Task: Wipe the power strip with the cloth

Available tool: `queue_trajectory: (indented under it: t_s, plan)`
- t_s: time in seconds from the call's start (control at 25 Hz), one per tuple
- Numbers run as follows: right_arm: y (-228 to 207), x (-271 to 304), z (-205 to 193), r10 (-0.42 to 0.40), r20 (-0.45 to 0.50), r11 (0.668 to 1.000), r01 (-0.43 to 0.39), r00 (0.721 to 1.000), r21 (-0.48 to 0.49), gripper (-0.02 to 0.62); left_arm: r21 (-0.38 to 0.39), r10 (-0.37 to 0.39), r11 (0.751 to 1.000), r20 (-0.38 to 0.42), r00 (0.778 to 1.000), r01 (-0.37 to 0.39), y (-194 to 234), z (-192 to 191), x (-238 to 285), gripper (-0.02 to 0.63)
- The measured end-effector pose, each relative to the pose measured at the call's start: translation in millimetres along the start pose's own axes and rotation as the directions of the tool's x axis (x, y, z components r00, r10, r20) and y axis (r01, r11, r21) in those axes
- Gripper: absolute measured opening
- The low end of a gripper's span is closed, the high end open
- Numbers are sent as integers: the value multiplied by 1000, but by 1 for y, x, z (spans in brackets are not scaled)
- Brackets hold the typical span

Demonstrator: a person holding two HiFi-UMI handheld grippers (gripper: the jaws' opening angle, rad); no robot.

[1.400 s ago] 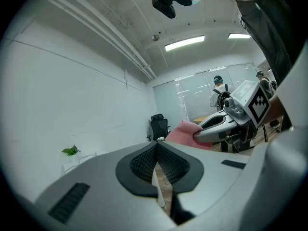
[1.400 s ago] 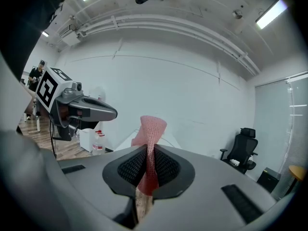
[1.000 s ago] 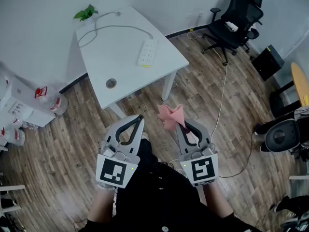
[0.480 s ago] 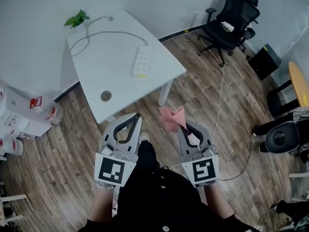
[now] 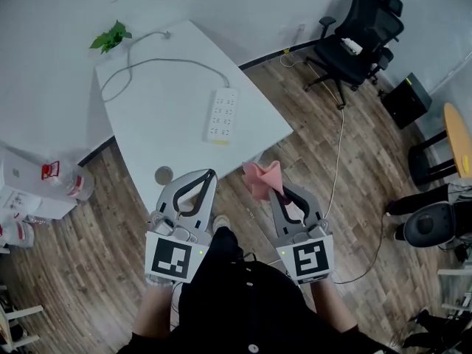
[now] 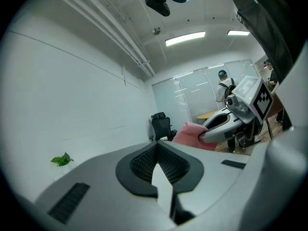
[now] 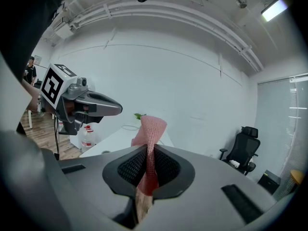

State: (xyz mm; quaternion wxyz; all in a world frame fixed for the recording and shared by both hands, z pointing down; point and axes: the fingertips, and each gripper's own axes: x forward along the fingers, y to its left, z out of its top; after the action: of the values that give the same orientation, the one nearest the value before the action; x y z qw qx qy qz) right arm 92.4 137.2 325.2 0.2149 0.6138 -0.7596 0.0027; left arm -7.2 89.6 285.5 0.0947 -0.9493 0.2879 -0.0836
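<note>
A: Head view: where is the power strip (image 5: 223, 115)?
B: Twelve o'clock, on the table (image 5: 162, 124), well ahead, not yet reached.
A: Left gripper view?
B: Left hand-held gripper (image 6: 156, 146) is closed and empty, likely spare.
A: Right gripper view?
B: Right hand-held gripper (image 7: 147, 150) clamps the cloth (image 7: 151, 126), free end forward for wiping.

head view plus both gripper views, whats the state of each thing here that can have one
left gripper: shut, nothing between its jaws
right gripper: shut on the cloth
cloth: pinched and bunched, sticking out past the jaws, not on the table
power strip: lying flat on the white table, cable attached, neither gripper touching it
office chair: nobody sitting in it
</note>
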Motion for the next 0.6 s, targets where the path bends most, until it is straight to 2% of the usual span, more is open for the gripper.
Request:
queue_trajectory:
  t_s: [0.48,0.6]
  plan:
    - [-49,99,23,-48,24,999,48,999,11,50,-21,-33,999,-1,999,33,75,-19,77,14]
    - [-52,119,27,-38,-24,999,38,999,-10,51,-28,-29,999,3,1000,29,94,-24,88,14]
